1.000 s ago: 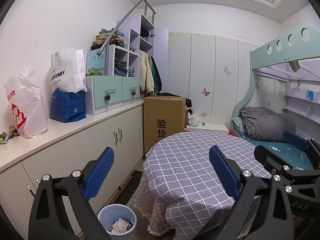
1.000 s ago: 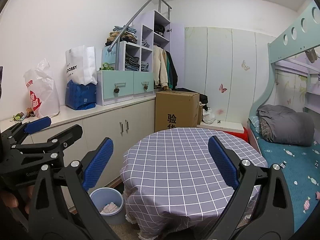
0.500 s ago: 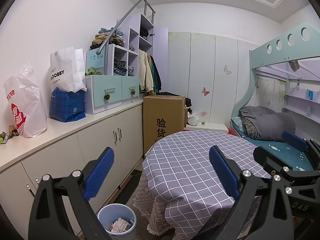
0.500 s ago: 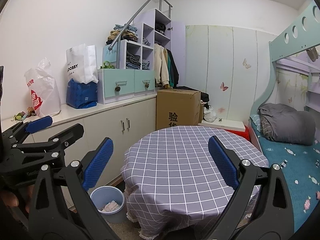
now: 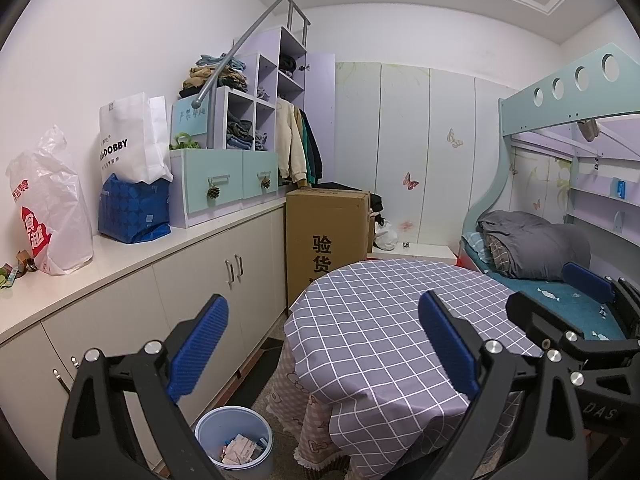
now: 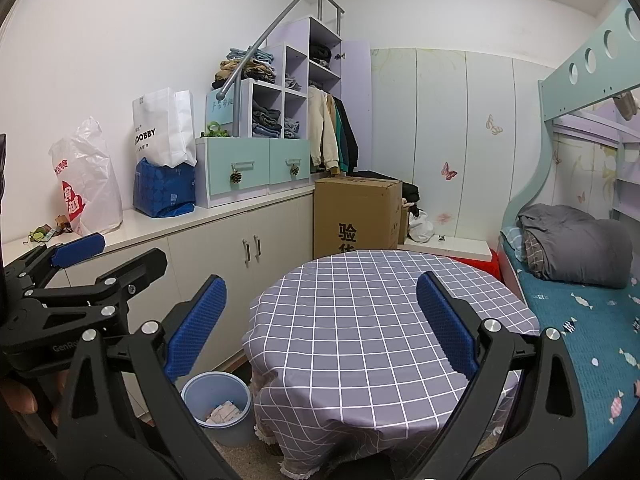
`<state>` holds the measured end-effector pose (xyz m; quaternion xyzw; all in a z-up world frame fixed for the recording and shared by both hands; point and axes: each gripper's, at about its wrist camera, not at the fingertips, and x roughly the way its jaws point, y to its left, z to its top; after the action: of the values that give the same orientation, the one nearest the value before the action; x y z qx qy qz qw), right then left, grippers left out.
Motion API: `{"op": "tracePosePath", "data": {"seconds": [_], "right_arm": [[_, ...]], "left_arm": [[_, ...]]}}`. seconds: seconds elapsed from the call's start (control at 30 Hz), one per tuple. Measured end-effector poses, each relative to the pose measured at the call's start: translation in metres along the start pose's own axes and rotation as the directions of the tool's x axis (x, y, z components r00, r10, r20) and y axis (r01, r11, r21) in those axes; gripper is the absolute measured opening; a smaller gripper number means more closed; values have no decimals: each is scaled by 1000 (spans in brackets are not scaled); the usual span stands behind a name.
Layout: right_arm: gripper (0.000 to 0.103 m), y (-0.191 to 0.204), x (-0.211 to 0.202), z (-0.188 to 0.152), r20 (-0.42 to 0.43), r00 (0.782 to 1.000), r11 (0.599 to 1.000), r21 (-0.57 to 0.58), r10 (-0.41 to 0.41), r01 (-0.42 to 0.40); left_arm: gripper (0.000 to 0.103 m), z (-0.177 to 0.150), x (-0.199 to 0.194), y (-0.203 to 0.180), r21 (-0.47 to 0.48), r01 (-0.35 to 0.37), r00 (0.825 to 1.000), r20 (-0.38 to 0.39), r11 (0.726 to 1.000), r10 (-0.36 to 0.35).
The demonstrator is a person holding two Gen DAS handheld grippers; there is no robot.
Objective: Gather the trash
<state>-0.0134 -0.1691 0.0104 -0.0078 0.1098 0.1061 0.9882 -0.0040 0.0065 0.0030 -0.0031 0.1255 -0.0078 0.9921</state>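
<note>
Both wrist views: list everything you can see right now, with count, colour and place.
Trash bin: one, pale blue, floor left of table, paper scraps inside.
Table: one, round, grey checked cloth, centre.
Cardboard box: one, brown, behind table.
Plastic bag: one, white and red, counter.
Paper bag: one, white, counter.
Blue bag: one, beneath paper bag.
Quilt: one, grey, bunk bed.
Left gripper: open.
Right gripper: open.

A pale blue bin stands upright on the floor beside the table, holding paper scraps.
</note>
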Motion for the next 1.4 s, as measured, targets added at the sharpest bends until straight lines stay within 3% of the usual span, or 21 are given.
{"op": "tracePosePath", "data": {"seconds": [1.4], "right_arm": [[94, 7, 3, 2, -8, 1000, 1000, 6, 0, 0]], "left_arm": [[94, -2, 0, 3, 3, -1, 1000, -3, 1000, 1]]}}
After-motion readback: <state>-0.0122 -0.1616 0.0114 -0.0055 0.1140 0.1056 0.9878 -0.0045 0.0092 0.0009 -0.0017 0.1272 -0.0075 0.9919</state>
